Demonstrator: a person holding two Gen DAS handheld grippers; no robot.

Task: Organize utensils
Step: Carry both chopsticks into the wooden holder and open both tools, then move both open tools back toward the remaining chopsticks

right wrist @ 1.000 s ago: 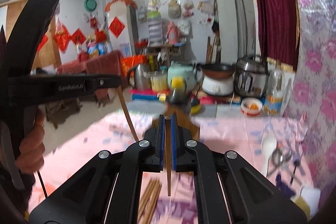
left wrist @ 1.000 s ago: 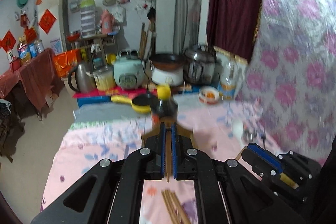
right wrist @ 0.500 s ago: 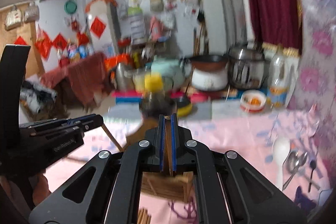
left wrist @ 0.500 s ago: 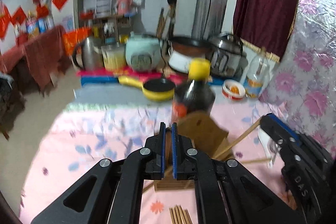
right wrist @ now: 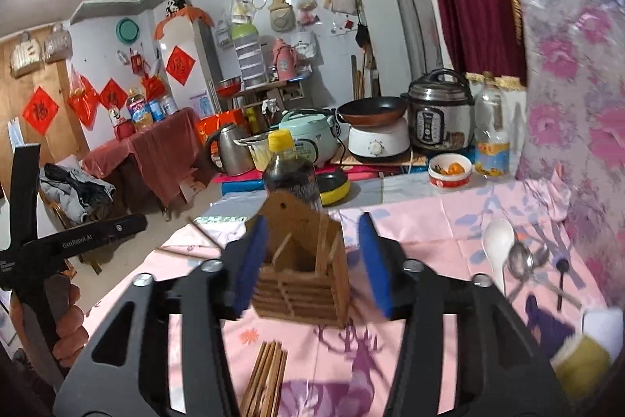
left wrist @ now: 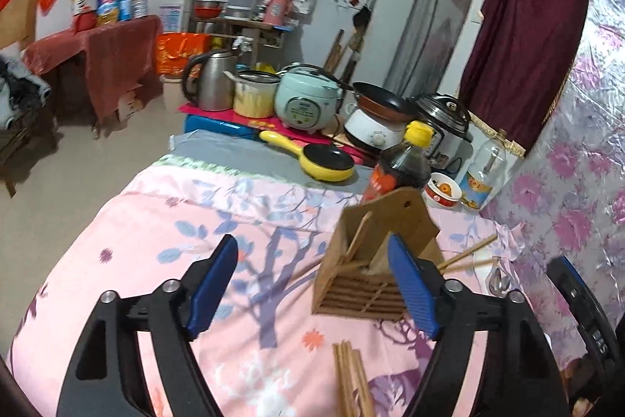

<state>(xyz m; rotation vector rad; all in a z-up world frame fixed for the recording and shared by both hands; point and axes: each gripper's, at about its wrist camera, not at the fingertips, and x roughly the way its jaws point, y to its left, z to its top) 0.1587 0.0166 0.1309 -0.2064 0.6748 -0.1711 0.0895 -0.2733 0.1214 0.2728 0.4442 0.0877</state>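
A wooden utensil holder [left wrist: 363, 284] [right wrist: 300, 280] stands on the pink flowered cloth with a few chopsticks leaning inside it. My left gripper [left wrist: 312, 284] has its jaws opening wide with nothing between them; the holder sits just past its right finger. My right gripper [right wrist: 312, 260] is opening too, and the holder shows between its blue pads, which do not press on it. A bundle of chopsticks [left wrist: 351, 378] [right wrist: 265, 374] lies on the cloth in front of the holder. Loose chopsticks [left wrist: 466, 255] lie to its right.
A dark sauce bottle [left wrist: 398, 167] with a yellow cap stands right behind the holder. A white spoon [right wrist: 498, 249] and metal spoons [right wrist: 523, 260] lie at the right. Cookers, a kettle and a yellow pan [left wrist: 324, 163] crowd the far end. A hand [right wrist: 66, 319] holds the left gripper.
Each gripper was shut on a single chopstick. Both came down over the holder and their jaws have spread; the chopsticks now stand in the holder.
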